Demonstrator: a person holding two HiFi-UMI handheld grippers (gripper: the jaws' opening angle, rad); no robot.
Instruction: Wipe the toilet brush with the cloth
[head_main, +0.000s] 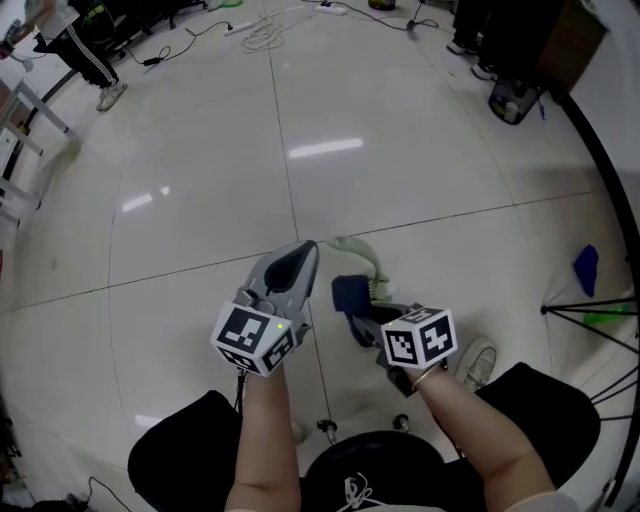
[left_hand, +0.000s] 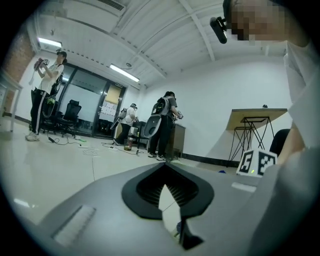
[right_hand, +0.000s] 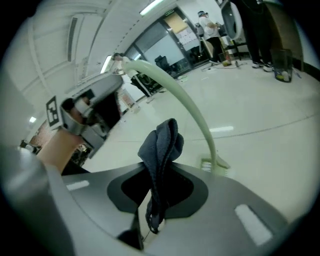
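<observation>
A pale green toilet brush (head_main: 367, 258) with a curved handle hangs above the floor. Its handle end sits in my left gripper (head_main: 308, 250), which is shut on it. In the right gripper view the brush handle (right_hand: 187, 102) arcs from the left gripper (right_hand: 114, 80) down to the bristle head (right_hand: 215, 164). My right gripper (head_main: 352, 312) is shut on a dark blue cloth (head_main: 348, 293), bunched upright between its jaws (right_hand: 162, 142) just beside the brush head. In the left gripper view the jaws (left_hand: 170, 200) stand nearly together and hide the handle.
A shiny white tiled floor (head_main: 200, 200) lies below. At the right are a blue object (head_main: 586, 266) and black stand legs (head_main: 590, 308). A dark bin (head_main: 514, 100) and cables (head_main: 262, 36) lie farther off. People stand at the room's far side (left_hand: 165, 125).
</observation>
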